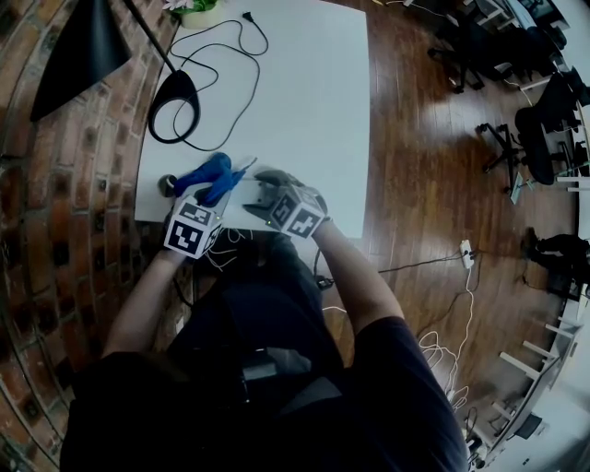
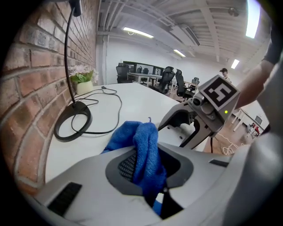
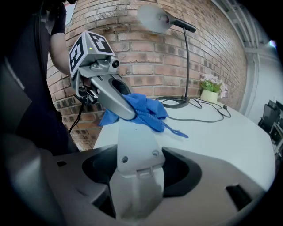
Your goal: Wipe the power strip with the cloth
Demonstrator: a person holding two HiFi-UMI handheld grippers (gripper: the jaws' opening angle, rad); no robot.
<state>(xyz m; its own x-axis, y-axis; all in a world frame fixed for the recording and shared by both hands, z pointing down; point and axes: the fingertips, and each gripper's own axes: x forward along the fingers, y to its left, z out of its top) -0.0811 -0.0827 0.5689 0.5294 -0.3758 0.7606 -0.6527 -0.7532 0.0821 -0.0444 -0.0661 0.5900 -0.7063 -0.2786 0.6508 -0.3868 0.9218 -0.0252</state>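
A blue cloth (image 2: 146,150) is bunched between the jaws of my left gripper (image 2: 147,164), which is shut on it. In the head view the cloth (image 1: 207,175) lies against the near-left part of the white table (image 1: 304,101). A white power strip (image 3: 135,145) runs out from my right gripper (image 3: 136,174), whose jaws are shut on its near end. The left gripper (image 3: 116,99) presses the cloth (image 3: 148,110) onto the strip's far end. Both grippers meet near the table's front edge, with the right gripper (image 1: 263,196) beside the left gripper (image 1: 217,189).
A black desk lamp has its ring base (image 1: 173,106) on the table's left and its shade (image 1: 78,51) over the brick wall (image 1: 64,212). Its black cable (image 1: 230,55) loops across the table. A small flowerpot (image 1: 195,11) stands at the far edge. Office chairs (image 1: 539,129) stand on the wood floor to the right.
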